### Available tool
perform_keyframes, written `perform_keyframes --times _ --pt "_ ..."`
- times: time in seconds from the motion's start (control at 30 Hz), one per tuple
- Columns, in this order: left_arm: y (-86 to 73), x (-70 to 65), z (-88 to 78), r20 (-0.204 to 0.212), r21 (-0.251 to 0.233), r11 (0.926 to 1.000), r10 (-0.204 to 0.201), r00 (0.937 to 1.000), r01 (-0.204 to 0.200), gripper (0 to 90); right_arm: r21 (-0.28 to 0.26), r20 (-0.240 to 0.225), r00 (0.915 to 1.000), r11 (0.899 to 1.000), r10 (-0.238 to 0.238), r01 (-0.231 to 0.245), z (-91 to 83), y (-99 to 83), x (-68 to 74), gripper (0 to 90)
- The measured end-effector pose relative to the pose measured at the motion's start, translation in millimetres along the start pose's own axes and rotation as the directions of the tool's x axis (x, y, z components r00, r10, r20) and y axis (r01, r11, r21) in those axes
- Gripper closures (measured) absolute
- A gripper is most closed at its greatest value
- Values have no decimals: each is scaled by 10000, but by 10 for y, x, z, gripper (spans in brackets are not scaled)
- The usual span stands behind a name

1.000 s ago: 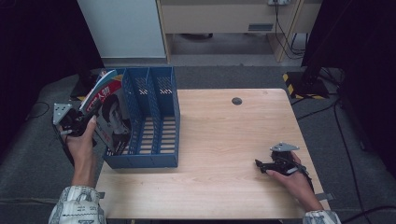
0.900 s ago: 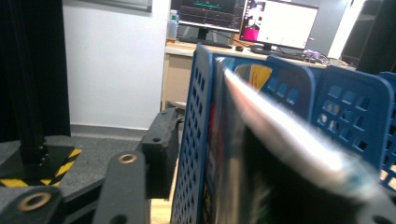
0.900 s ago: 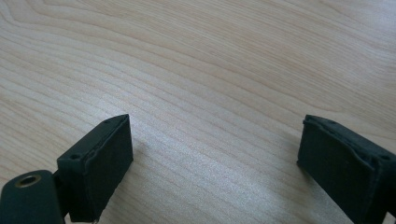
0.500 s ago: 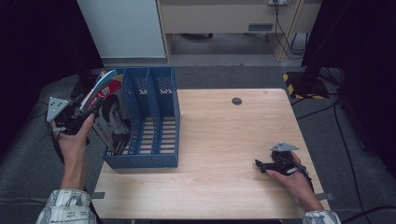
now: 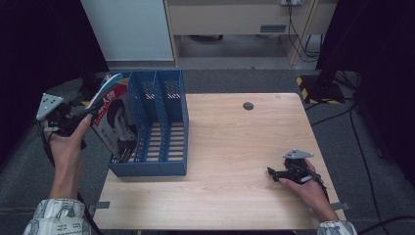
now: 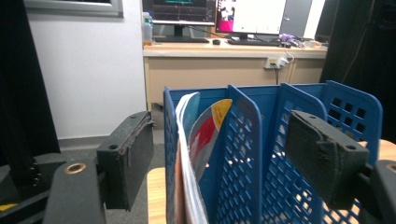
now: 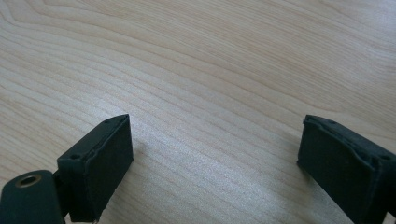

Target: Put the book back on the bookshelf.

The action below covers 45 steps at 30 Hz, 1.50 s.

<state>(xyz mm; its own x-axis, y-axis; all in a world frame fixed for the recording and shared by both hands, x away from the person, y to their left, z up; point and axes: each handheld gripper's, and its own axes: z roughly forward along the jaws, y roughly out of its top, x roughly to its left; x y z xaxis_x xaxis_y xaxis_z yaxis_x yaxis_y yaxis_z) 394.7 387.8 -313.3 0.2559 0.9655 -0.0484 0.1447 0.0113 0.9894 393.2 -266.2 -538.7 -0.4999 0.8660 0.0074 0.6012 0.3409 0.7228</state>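
Magazine (image 5: 116, 123) sits leaning in the leftmost slot of the blue file rack (image 5: 169, 166) at the table's left edge. Left claw (image 5: 80, 113) has just been opening, jaws spread wide, gripping nothing, just beside the magazine's top. Right claw (image 5: 272, 171) rests open on the table (image 5: 235, 147).

table (image 5: 235, 147): pale wood, matt, fine grain
file rack (image 5: 166, 122): blue plastic, perforated walls, slight sheen
magazine (image 5: 115, 122): glossy printed paper, leaning at the rack's left end
left gripper (image 6: 219, 154): matt black, pads rough, perhaps rubber
sleeve (image 5: 56, 218): patterned cloth, lower left of the frame
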Motion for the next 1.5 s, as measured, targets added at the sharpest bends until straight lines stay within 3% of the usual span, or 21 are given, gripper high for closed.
perform_keyframes --times 0.33,0.77,1.1,1.5 --pt "129 -122 27 204 116 9993 363 9991 -365 236 -2 -2 10000 10000 0 0 0 0 0 104" --pt "191 -467 241 846 291 9975 622 9945 -649 223 -3 -12 10000 10000 3 -3 0 0 -1 104" --pt "142 -655 405 1377 629 9960 546 9890 -637 184 8 -33 10000 10000 9 -9 -1 0 -2 104" --pt "-4 -782 538 1722 930 9940 402 9842 -569 152 7 -36 10000 10000 5 -5 -2 -1 -3 104"
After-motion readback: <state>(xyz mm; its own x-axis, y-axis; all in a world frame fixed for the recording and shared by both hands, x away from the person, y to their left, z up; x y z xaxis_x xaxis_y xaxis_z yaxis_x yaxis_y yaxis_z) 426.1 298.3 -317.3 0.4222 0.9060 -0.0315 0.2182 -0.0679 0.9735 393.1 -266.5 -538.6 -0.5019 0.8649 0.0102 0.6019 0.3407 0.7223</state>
